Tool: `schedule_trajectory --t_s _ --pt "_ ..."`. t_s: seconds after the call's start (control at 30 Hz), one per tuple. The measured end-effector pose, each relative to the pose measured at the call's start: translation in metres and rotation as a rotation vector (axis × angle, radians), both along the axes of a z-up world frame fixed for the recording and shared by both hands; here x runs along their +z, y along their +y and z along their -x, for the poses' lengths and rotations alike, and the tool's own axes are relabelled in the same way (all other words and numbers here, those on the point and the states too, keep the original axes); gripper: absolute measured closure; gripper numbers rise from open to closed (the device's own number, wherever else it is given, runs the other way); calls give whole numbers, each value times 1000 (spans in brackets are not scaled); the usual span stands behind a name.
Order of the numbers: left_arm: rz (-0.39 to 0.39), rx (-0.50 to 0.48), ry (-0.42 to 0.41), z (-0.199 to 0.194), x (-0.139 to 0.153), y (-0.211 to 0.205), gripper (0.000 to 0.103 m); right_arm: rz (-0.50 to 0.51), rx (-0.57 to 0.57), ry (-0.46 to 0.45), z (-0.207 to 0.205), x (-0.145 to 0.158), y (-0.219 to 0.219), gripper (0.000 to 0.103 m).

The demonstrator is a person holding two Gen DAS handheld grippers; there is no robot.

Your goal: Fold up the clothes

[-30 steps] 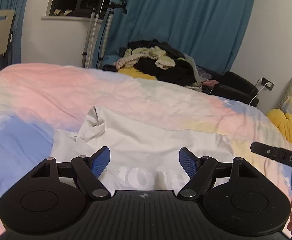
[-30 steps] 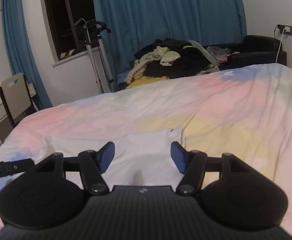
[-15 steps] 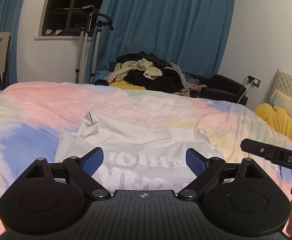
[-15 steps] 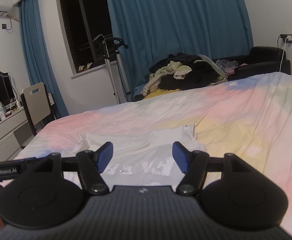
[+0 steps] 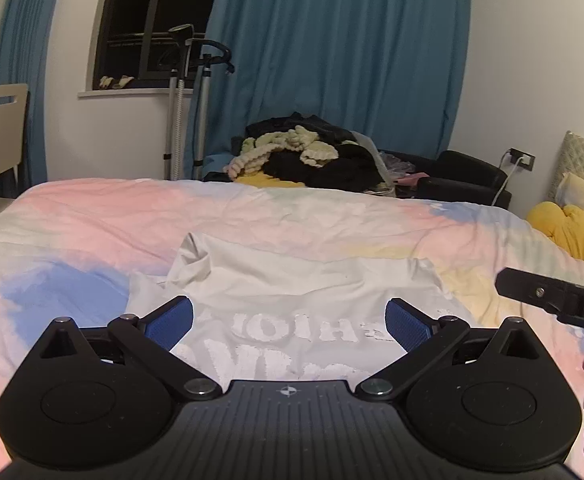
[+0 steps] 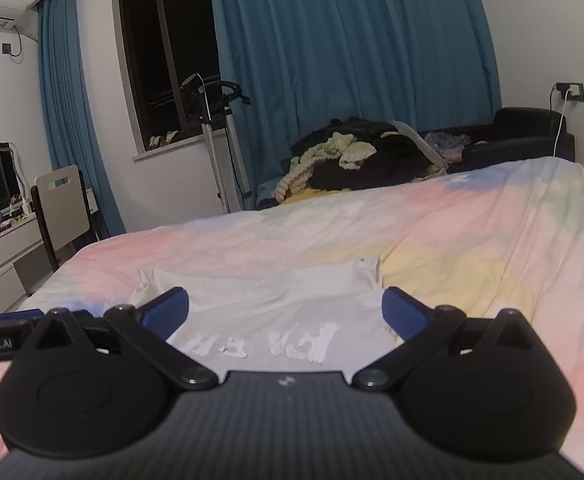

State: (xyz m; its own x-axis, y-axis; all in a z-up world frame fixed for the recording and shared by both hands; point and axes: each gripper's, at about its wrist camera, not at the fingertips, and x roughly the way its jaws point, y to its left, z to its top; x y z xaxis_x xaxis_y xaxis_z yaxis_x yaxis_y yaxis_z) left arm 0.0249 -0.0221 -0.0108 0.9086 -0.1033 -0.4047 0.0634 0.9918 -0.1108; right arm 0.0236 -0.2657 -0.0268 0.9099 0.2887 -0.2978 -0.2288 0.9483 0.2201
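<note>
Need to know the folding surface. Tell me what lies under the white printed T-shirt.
The white printed T-shirt lies flat on a pastel pink, blue and yellow bedspread, which shows all around it. What lies directly beneath the shirt is covered; its near edge is hidden behind the open grippers.

Bare bedspread lies open across the middle of the left wrist frame, beyond the white shirt. At upper centre a clothes pile blocks the far edge. A yellow cushion, perhaps a blanket, crowds the right edge.
</note>
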Motion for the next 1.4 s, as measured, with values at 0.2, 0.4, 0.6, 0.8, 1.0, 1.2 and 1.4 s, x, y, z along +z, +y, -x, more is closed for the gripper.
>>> schedule_trajectory --t_s 0.2,0.4,0.6,0.8,1.0,1.2,1.4 --pt "17 18 -11 1 1 6 0 20 -11 -3 0 -3 2 0" --pt "45 40 -26 4 3 13 0 24 -1 26 -3 -10 6 0" --pt "51 37 -17 4 3 14 0 34 -1 20 1 -11 10 0" --pt "47 38 -11 5 3 14 0 38 -10 19 1 -12 9 0" --pt "51 67 3 5 2 15 0 40 -12 20 -1 -12 7 0" --pt "103 76 51 0 -2 23 0 50 -13 20 -3 -12 8 0" --pt "228 31 162 -11 -11 34 0 36 -18 39 -4 -14 8 0"
